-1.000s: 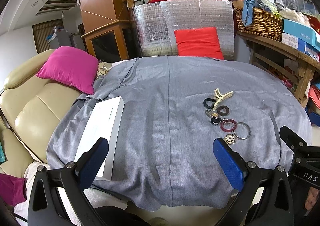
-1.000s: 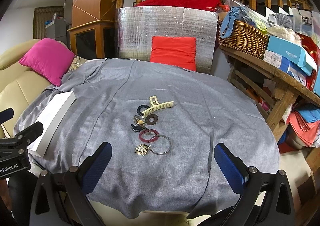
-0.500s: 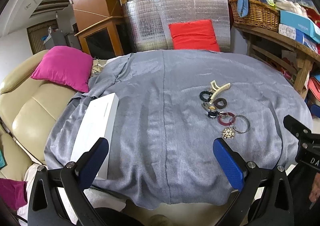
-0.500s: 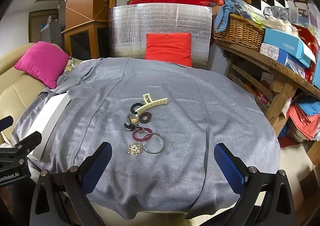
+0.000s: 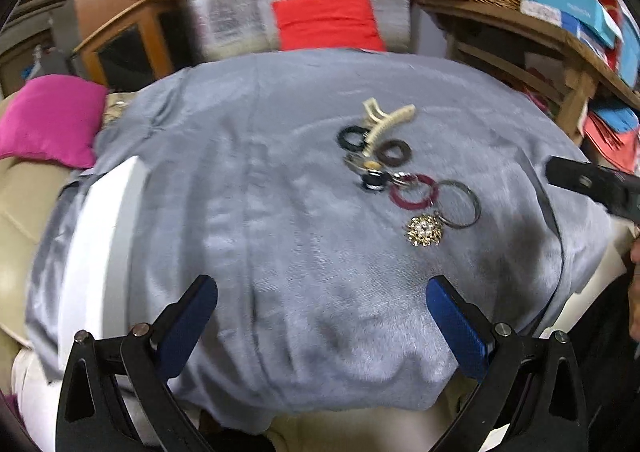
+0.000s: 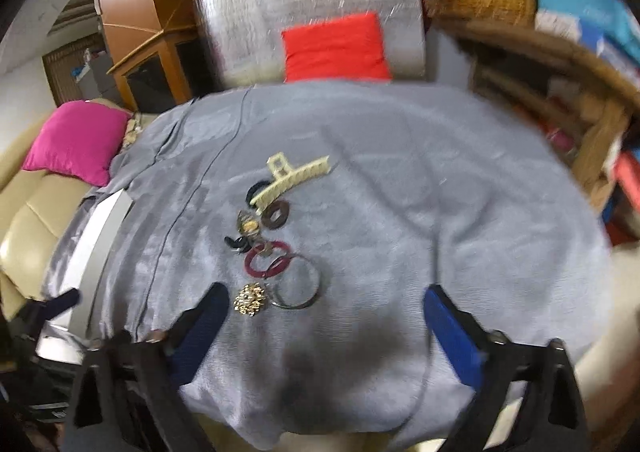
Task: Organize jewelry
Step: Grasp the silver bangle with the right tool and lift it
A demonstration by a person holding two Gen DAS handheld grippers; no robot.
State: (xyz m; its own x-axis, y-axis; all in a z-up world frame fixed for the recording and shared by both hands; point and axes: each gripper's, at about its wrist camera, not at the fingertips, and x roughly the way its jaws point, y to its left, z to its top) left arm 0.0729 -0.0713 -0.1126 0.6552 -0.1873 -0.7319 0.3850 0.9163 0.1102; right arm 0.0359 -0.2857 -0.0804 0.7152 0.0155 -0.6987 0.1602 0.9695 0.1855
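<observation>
Grey cloth [image 5: 304, 236] drapes the whole work surface, cushions and cluttered shelves behind it, and both grippers hang over its near edge. Starting at the left: a white box [image 5: 100, 220] lies flat beyond the left gripper's [image 5: 320, 316] left finger, shut as far as one can tell, and likely where the pieces are meant to go. That gripper has its blue pads spread wide with only bare cloth between them.

Moving right, the jewelry sits in a loose chain ahead of and beyond its right finger: a cream hair claw [image 5: 386, 120] farthest out, dark rings beside it, a maroon ring [image 5: 414, 192], a thin metal hoop [image 5: 460, 204], and nearest, a gold brooch [image 5: 425, 231]. They lie bunched and touching, so each will want singling out.

Over on the right gripper [image 6: 324, 320], the jaws are closing in, nothing between them yet. The gold brooch [image 6: 250, 299] sits just inside its left finger, the hoop [image 6: 298, 284] just beyond. It looks like the brooch is the first pick, being nearest and clear of the rest.
</observation>
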